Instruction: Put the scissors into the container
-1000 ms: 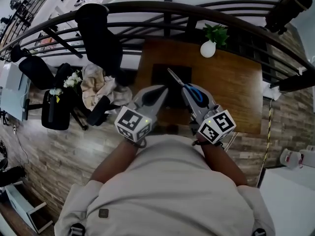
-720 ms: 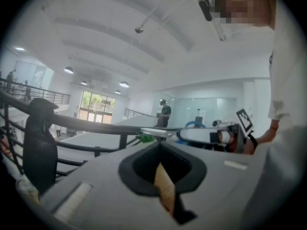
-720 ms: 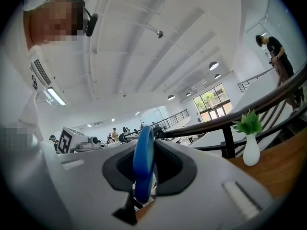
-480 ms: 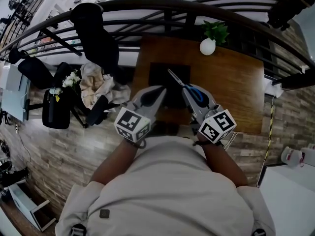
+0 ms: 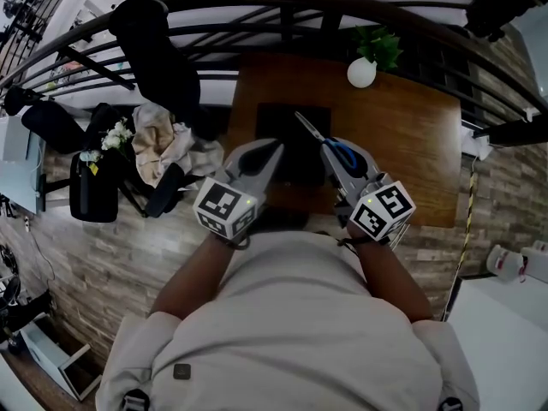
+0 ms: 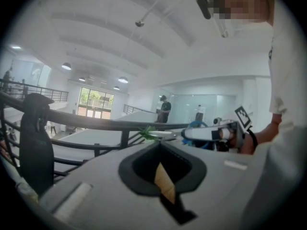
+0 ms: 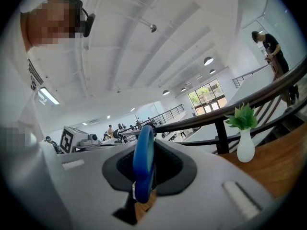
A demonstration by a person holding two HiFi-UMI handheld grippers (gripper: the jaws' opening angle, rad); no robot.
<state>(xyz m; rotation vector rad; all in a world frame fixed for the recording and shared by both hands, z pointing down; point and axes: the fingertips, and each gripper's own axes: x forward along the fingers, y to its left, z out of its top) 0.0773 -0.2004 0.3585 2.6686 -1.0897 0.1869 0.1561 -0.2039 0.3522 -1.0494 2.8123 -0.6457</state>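
Blue-handled scissors (image 5: 343,156) are clamped in my right gripper (image 5: 331,151), the metal blades (image 5: 306,128) pointing up and away over the black container (image 5: 281,120). The container is a dark square box on the wooden table (image 5: 402,152), and both grippers hover above its near edge and hide part of it. In the right gripper view the blue handle (image 7: 143,159) stands upright between the jaws of the right gripper (image 7: 144,178). My left gripper (image 5: 272,150) sits left of the scissors, shut with nothing in it; in its own view the left gripper (image 6: 164,178) shows only a thin slit.
A small plant in a white vase (image 5: 362,70) stands at the table's far edge, also visible as the vase (image 7: 245,146). A dark curved railing (image 5: 214,11) runs behind the table. Left of the table are a black chair (image 5: 167,58), a heap of cloth (image 5: 167,144) and flowers (image 5: 116,134).
The grip on the scissors is unchanged. Both grippers sit slightly higher in the head view, a little further over the container.
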